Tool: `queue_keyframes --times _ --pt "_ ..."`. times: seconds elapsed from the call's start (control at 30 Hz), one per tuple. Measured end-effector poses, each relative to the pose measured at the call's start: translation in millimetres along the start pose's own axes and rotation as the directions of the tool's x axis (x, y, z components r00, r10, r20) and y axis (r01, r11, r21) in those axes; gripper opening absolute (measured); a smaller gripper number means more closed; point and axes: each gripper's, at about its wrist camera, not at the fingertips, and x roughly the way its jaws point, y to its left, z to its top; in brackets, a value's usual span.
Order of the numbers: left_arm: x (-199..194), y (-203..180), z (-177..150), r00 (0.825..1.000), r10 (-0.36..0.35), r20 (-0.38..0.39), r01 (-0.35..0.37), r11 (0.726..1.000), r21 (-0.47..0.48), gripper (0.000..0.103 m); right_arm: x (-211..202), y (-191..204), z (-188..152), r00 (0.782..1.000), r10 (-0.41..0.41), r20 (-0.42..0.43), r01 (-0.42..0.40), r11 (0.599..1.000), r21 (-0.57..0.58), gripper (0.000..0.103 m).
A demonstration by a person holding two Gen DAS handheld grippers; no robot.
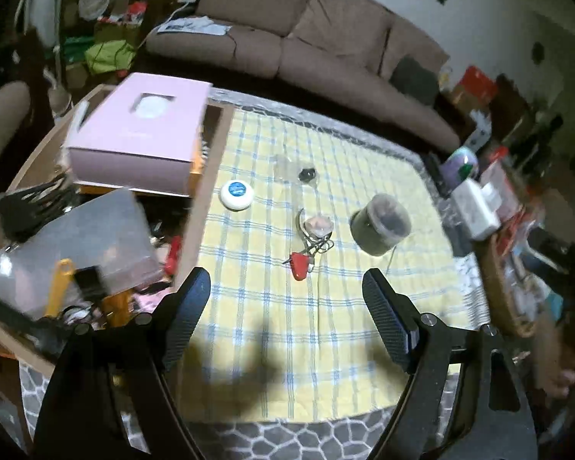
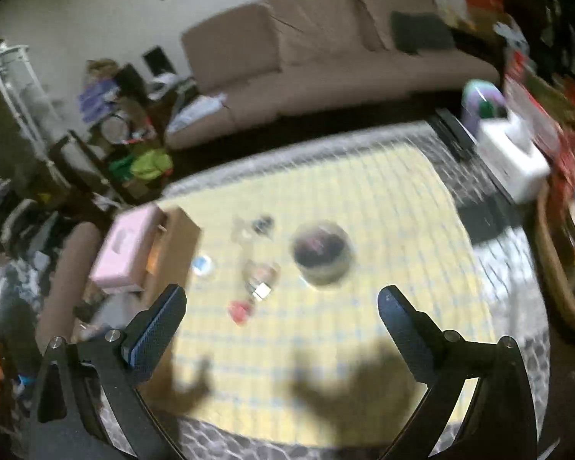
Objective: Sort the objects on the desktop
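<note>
The right wrist view is smeared; the small things there barely read. On the checked cloth [image 1: 326,326] lie a white puck [image 1: 237,194], a red key fob [image 1: 299,265] with its ring toward the sofa, and a dark jar [image 1: 381,226] tilted on its side. The box [image 1: 195,207] stands at the left. The left gripper [image 1: 286,287] and the right gripper [image 2: 281,301] both angle downward above the cloth, jaws spread, nothing between them.

The surface [image 1: 326,345] wears a yellow checked cloth; ahead of the hand-held gripper [image 1: 287,303] lie a red clip [image 1: 299,264], white disc [image 1: 237,194], dark jar [image 1: 379,224], and left, a cardboard box [image 1: 207,199].
</note>
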Motion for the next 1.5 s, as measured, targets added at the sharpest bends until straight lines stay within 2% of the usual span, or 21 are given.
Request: queue_keyframes --times 0.13,0.23,0.3,0.47,0.53,0.57,0.6,0.63,0.67,0.7,0.9,1.07,1.13,1.2,1.23,1.27,1.3,1.33,1.37,1.43,1.5 --pt "45 -25 -8 0.998 0.035 -0.054 -0.031 0.998 0.058 0.089 7 -28 -5 0.998 -0.016 -0.054 0.025 0.983 0.181 0.102" --pt "85 -35 -17 0.993 0.072 -0.097 -0.064 0.995 0.080 0.089 13 -24 -1 0.998 0.023 -0.065 -0.013 0.989 0.145 0.102" --pt "107 -34 -21 0.990 0.096 -0.100 -0.089 0.993 0.072 0.084 20 -20 -2 0.997 0.004 -0.071 0.004 0.995 0.101 0.102" --pt "146 -33 -16 0.991 0.117 -0.059 -0.113 0.991 0.067 0.078 60 -25 -14 0.987 -0.044 -0.157 0.050 0.998 0.038 0.102" --pt "156 -41 -13 0.991 0.131 -0.030 -0.125 0.982 0.138 0.077 74 -35 -20 0.977 -0.082 -0.197 0.093 0.995 0.045 0.102" --pt "159 -43 -12 0.989 0.142 -0.026 -0.136 0.976 0.171 0.070 80 -43 -20 0.970 -0.104 -0.221 0.119 0.991 0.055 0.102" --pt "164 -45 -12 0.986 0.161 -0.033 -0.151 0.966 0.211 0.049 83 -48 -20 0.968 -0.107 -0.227 0.124 0.990 0.064 0.102" --pt "169 -46 -13 0.982 0.179 -0.057 -0.161 0.958 0.238 0.037 85 -53 -19 0.969 -0.100 -0.227 0.121 0.990 0.078 0.102" --pt "172 -43 -13 0.978 0.192 -0.083 -0.166 0.955 0.245 0.015 84 -60 -17 0.971 -0.084 -0.222 0.107 0.990 0.096 0.102" --pt "173 -37 -13 0.975 0.196 -0.108 -0.166 0.958 0.232 0.000 82 -62 -15 0.973 -0.077 -0.218 0.101 0.989 0.104 0.102" --pt "149 1 2 0.967 0.247 -0.068 -0.245 0.969 0.046 0.000 74 -75 -15 0.972 -0.086 -0.220 0.115 0.986 0.124 0.102" --pt "147 -9 -2 0.967 0.239 -0.089 -0.236 0.970 0.051 0.003 75 -73 -16 0.968 -0.096 -0.233 0.123 0.987 0.106 0.102" --pt "151 -19 -4 0.981 0.162 -0.103 -0.155 0.985 0.076 0.018 77 -71 -17 0.967 -0.095 -0.235 0.122 0.987 0.103 0.102" --pt "154 -27 -6 0.979 0.176 -0.103 -0.163 0.979 0.126 0.050 79 -66 -18 0.966 -0.095 -0.241 0.121 0.988 0.092 0.102" --pt "156 -32 -9 0.974 0.214 -0.079 -0.198 0.965 0.170 0.050 80 -63 -18 0.964 -0.099 -0.247 0.122 0.989 0.079 0.102" --pt "158 -35 -12 0.969 0.240 -0.065 -0.223 0.955 0.198 0.041 82 -60 -18 0.963 -0.103 -0.250 0.123 0.990 0.069 0.102" --pt "161 -35 -15 0.962 0.263 -0.066 -0.243 0.945 0.217 0.018 83 -58 -19 0.962 -0.106 -0.253 0.125 0.990 0.059 0.102" --pt "165 -32 -17 0.961 0.260 -0.093 -0.235 0.948 0.216 0.006 85 -55 -20 0.960 -0.110 -0.256 0.127 0.991 0.049 0.102" --pt "170 -30 -17 0.961 0.254 -0.109 -0.229 0.952 0.204 0.000 86 -52 -20 0.959 -0.113 -0.261 0.127 0.991 0.036 0.102" --pt "166 -19 -10 0.962 0.253 -0.107 -0.234 0.959 0.161 0.000 88 -48 -22 0.956 -0.119 -0.267 0.128 0.992 0.017 0.102" --pt "155 -6 0 0.952 0.292 -0.089 -0.284 0.954 0.097 0.000 90 -46 -22 0.955 -0.126 -0.270 0.132 0.991 0.004 0.102"
